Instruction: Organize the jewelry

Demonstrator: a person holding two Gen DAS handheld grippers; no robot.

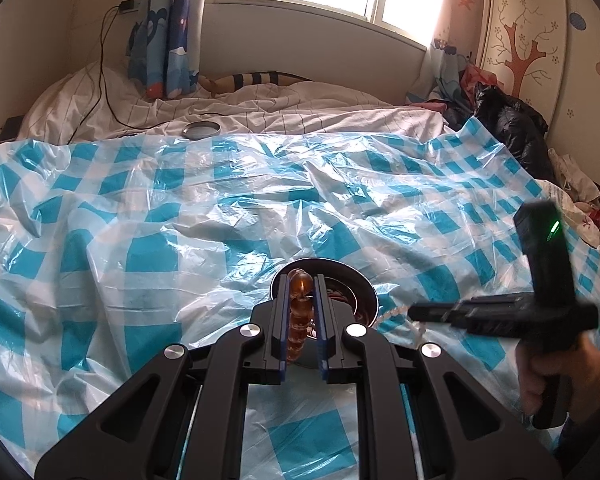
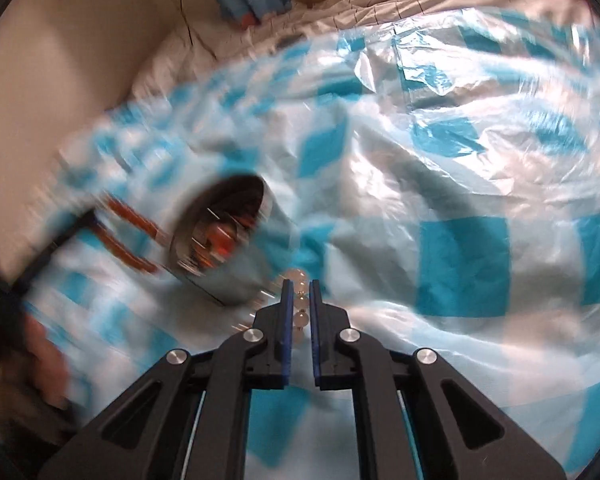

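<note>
An amber bead bracelet (image 1: 299, 320) is pinched in my left gripper (image 1: 305, 280), which is shut on it just above a round metal tin (image 1: 365, 294). The tin lies on the blue-checked plastic sheet (image 1: 228, 200) and holds some reddish jewelry. In the blurred right wrist view, my right gripper (image 2: 300, 285) is shut on a pale, clear bead bracelet (image 2: 301, 300) beside the tin (image 2: 236, 288). From the left wrist view the right gripper (image 1: 414, 314) sits just right of the tin, with pale beads (image 1: 394, 313) trailing at its tip.
The tin's lid (image 1: 201, 130) rests far back on the white striped bedding. A black cable (image 1: 100, 92) runs down from the wall socket. Dark bags and clothes (image 1: 508, 120) pile at the right edge. A person's hand (image 1: 560, 376) grips the right tool.
</note>
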